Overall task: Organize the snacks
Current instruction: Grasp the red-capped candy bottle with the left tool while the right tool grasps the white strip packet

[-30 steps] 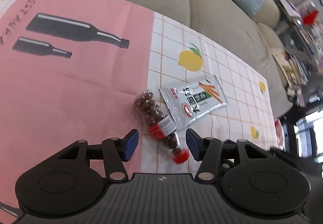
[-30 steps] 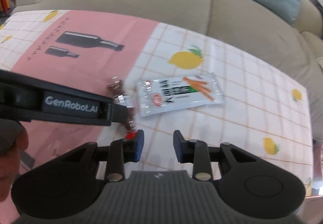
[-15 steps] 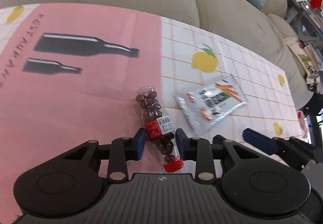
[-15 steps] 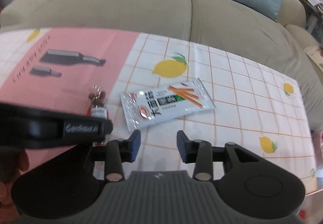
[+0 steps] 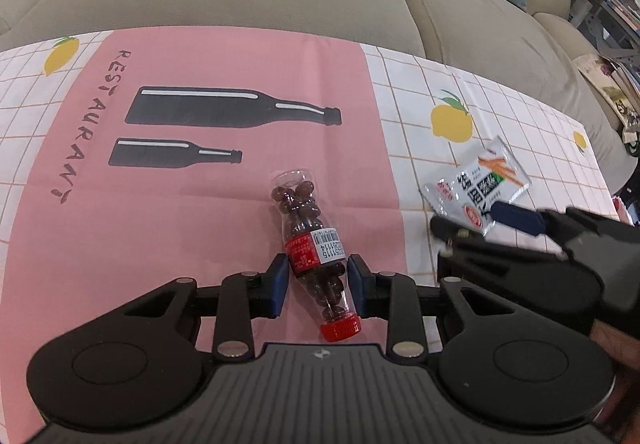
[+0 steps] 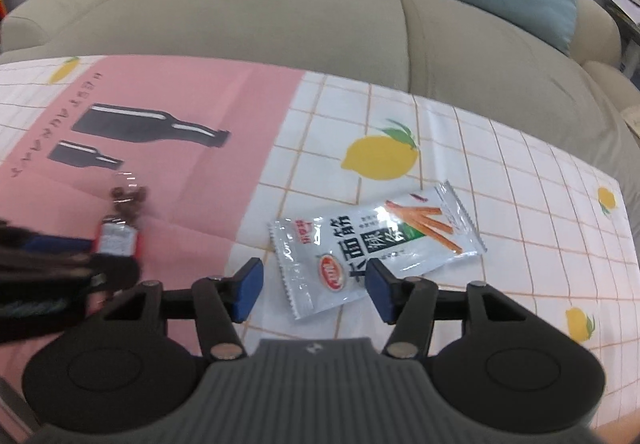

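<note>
**Left clamps the bottle, right spreads over the packet**

The left gripper (image 5: 317,286) has narrowed — a second ago its fingers stood wide of the candy bottle (image 5: 312,244); now both blue pads press the bottle's sides just below the label. The bottle has swung from a slant to nearly straight along the fingers. The right gripper (image 6: 314,290) has shifted right and opened wider — its fingers now straddle the near end of the snack packet (image 6: 372,248), which earlier lay ahead of them.
</note>
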`<move>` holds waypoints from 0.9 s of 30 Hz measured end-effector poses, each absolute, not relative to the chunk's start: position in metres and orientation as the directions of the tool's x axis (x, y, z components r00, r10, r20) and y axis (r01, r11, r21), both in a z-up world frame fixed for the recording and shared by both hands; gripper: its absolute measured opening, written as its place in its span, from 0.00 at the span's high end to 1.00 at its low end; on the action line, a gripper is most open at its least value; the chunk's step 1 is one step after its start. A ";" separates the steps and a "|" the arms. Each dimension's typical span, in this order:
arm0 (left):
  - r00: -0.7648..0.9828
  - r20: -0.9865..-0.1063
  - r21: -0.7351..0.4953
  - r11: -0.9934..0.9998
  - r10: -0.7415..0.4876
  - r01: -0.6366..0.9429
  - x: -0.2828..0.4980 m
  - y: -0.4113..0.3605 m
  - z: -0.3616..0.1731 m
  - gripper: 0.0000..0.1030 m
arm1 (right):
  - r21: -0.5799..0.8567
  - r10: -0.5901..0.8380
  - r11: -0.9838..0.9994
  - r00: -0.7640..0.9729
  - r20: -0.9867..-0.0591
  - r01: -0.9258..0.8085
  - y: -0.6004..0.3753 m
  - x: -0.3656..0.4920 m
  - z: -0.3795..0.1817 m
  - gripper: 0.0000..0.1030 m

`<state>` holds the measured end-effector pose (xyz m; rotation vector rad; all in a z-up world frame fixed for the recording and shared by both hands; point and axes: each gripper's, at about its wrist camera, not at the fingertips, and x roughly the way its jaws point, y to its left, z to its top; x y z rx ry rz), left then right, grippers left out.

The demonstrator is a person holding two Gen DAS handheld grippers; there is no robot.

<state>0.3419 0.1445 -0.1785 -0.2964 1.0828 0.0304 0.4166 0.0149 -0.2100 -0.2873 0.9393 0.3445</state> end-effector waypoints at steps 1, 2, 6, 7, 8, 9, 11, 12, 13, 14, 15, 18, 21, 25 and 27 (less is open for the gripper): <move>0.473 -0.873 -0.223 0.961 -0.121 -0.166 0.340 0.144 -0.179 0.66 | -0.106 0.150 0.910 0.556 -0.818 -0.401 0.015 0.417 -0.211 0.52; 0.473 -0.872 -0.223 0.961 -0.121 -0.165 0.338 0.144 -0.179 0.66 | -0.121 0.140 0.909 0.563 -0.814 -0.400 0.015 0.417 -0.212 0.57; 0.476 -0.872 -0.218 0.963 -0.119 -0.159 0.328 0.140 -0.178 0.66 | -0.127 0.161 0.892 0.568 -0.807 -0.433 0.017 0.411 -0.214 1.00; 0.475 -0.872 -0.219 0.963 -0.119 -0.160 0.325 0.139 -0.178 0.66 | -0.144 0.153 0.886 0.571 -0.807 -0.441 0.019 0.409 -0.215 1.00; 0.473 -0.873 -0.218 0.962 -0.119 -0.162 0.323 0.138 -0.178 0.66 | -0.162 0.145 0.880 0.577 -0.804 -0.447 0.021 0.406 -0.216 1.00; 0.470 -0.875 -0.220 0.961 -0.119 -0.166 0.319 0.137 -0.178 0.66 | -0.172 0.142 0.876 0.581 -0.801 -0.451 0.022 0.404 -0.216 1.00; 0.466 -0.876 -0.228 0.958 -0.123 -0.175 0.311 0.136 -0.178 0.66 | -0.174 0.145 0.872 0.581 -0.801 -0.457 0.020 0.400 -0.216 1.00; 0.466 -0.876 -0.233 0.956 -0.125 -0.180 0.305 0.136 -0.178 0.67 | -0.166 0.148 0.874 0.576 -0.804 -0.457 0.019 0.396 -0.216 1.00; 0.466 -0.876 -0.236 0.954 -0.126 -0.186 0.299 0.135 -0.177 0.67 | -0.153 0.156 0.875 0.567 -0.809 -0.459 0.017 0.392 -0.215 1.00; 0.465 -0.876 -0.240 0.952 -0.126 -0.193 0.292 0.134 -0.177 0.67 | -0.138 0.165 0.877 0.558 -0.813 -0.460 0.015 0.385 -0.214 1.00; 0.466 -0.876 -0.244 0.950 -0.128 -0.198 0.287 0.134 -0.177 0.67 | -0.122 0.178 0.877 0.550 -0.816 -0.464 0.012 0.376 -0.212 1.00; 0.477 -0.872 -0.231 0.953 -0.114 -0.194 0.276 0.131 -0.177 0.67 | -0.128 0.200 0.855 0.549 -0.812 -0.502 0.010 0.346 -0.212 1.00; 0.479 -0.871 -0.223 0.955 -0.106 -0.194 0.276 0.131 -0.177 0.67 | -0.123 0.211 0.857 0.558 -0.802 -0.500 0.004 0.333 -0.210 1.00; 0.481 -0.873 -0.197 0.959 -0.077 -0.204 0.286 0.134 -0.176 0.67 | -0.047 0.187 0.931 0.584 -0.790 -0.362 -0.010 0.353 -0.204 0.61; 0.489 -0.870 -0.189 0.961 -0.069 -0.201 0.293 0.136 -0.176 0.67 | -0.016 0.166 0.959 0.603 -0.780 -0.284 -0.014 0.368 -0.202 0.53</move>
